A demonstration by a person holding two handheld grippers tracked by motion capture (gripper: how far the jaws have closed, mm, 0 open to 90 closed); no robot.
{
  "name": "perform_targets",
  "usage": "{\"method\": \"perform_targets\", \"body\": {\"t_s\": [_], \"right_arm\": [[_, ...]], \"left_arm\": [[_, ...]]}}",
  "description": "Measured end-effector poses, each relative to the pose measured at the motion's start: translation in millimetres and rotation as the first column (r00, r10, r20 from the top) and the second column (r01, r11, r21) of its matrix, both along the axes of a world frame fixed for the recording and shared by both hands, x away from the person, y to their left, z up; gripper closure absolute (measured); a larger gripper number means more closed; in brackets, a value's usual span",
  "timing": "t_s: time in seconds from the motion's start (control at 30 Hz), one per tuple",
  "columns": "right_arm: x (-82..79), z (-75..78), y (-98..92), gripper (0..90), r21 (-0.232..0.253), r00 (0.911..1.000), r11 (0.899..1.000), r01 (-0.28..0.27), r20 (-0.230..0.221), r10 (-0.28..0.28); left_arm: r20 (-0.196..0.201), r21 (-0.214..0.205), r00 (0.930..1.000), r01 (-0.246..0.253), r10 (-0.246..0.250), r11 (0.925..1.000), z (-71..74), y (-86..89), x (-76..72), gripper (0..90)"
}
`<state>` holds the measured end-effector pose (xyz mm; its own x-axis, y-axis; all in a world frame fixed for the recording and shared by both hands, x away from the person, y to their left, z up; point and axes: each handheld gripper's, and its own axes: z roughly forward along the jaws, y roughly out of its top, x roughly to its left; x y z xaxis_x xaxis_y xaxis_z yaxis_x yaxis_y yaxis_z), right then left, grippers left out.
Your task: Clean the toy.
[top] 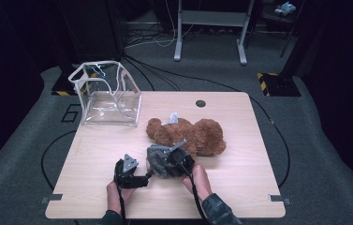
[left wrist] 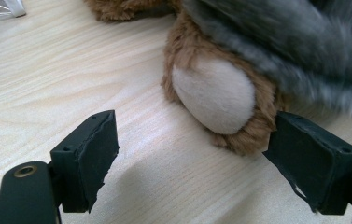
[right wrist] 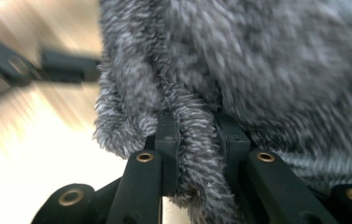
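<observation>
Landmark: the brown teddy bear (top: 188, 135) lies near the middle of the tabletop (top: 94, 154), and all places here are given from it.
Grey fur piece: a grey plush thing (top: 158, 159) sits just in front of the bear, on the person's side, touching its lower body; its shape is hard to make out.
Right hand-held gripper (right wrist: 197, 140): pressed together on a fold of the grey plush, with the fur squeezed between the two black jaws.
Left hand-held gripper (left wrist: 192, 154): spread wide, with nothing between the jaws; it is low over the wood just in front of the bear's foot (left wrist: 215, 95), and its right jaw is almost at the foot's fur.
Hidden: the grey plush covers part of the bear's lower body in the high view; in the right gripper view it is blurred and the bear is behind it.
Cut off: both forearms leave the high view at the bottom edge.
Clear bag: a transparent bag (top: 106, 93) stands behind and to the left of the bear, at the tabletop's far left corner, well apart from it.
Open room: bare wood lies left, right and in front of the bear.
</observation>
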<state>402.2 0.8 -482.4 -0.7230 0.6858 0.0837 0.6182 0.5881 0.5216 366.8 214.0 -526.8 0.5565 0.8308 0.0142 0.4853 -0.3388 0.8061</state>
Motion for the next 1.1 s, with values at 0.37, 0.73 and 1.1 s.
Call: {"method": "perform_targets", "body": {"t_s": [0.37,0.73,1.1], "right_arm": [[-7.6,40.9,-33.8,74.7,0.086,0.9952,0.996,0.04,0.086,-0.047],[2.8,-2.1,-19.2,74.7,-0.005,0.998,0.998,0.064,0.002,-0.064],[-4.9,62.4,-57.2,74.7,0.107,0.9494,0.981,0.161,0.255,-0.184]], "left_arm": [[-0.012,0.019,0.9999,0.002,-0.002,0.9998,0.0,-1.9,0.9,16.3],[-0.014,0.02,0.9999,-0.001,0.001,0.9998,-0.1,-2.1,0.9,16.5],[-0.014,0.025,0.9999,-0.006,0.007,0.9997,-0.6,-2.8,1.6,16.9]]}}
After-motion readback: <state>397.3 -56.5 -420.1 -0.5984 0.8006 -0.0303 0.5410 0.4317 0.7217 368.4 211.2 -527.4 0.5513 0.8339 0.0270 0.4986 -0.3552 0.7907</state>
